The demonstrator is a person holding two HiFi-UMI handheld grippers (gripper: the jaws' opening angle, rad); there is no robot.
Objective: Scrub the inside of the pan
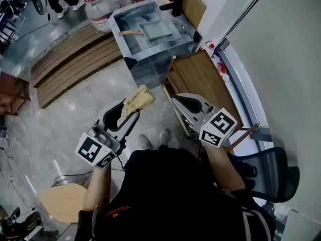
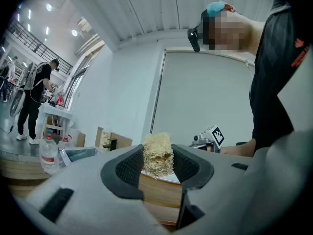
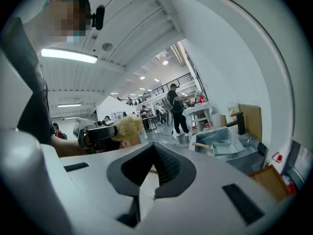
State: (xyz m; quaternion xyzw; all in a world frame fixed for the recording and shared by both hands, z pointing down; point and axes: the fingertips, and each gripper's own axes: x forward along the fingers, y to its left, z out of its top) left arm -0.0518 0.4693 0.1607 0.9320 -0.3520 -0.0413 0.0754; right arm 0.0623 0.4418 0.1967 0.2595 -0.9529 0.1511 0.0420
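A square grey pan (image 1: 156, 29) with a wooden handle lies in the metal sink (image 1: 131, 46) far ahead; the right gripper view also has the pan (image 3: 223, 146). My left gripper (image 1: 127, 112) is shut on a straw-coloured fibre scrubber (image 1: 138, 100), held in the air well short of the sink. In the left gripper view the scrubber (image 2: 157, 154) stands pinched between both pads. My right gripper (image 1: 179, 101) hangs beside it, jaws shut with nothing in them, their tips meeting in the right gripper view (image 3: 155, 169).
A black faucet (image 1: 174, 5) stands behind the sink. A wooden cabinet (image 1: 200, 77) is at the right against the wall, water bottles (image 1: 99, 8) and wooden pallets (image 1: 75, 59) at the left. An office chair (image 1: 281, 177) is behind at the right. People stand far off.
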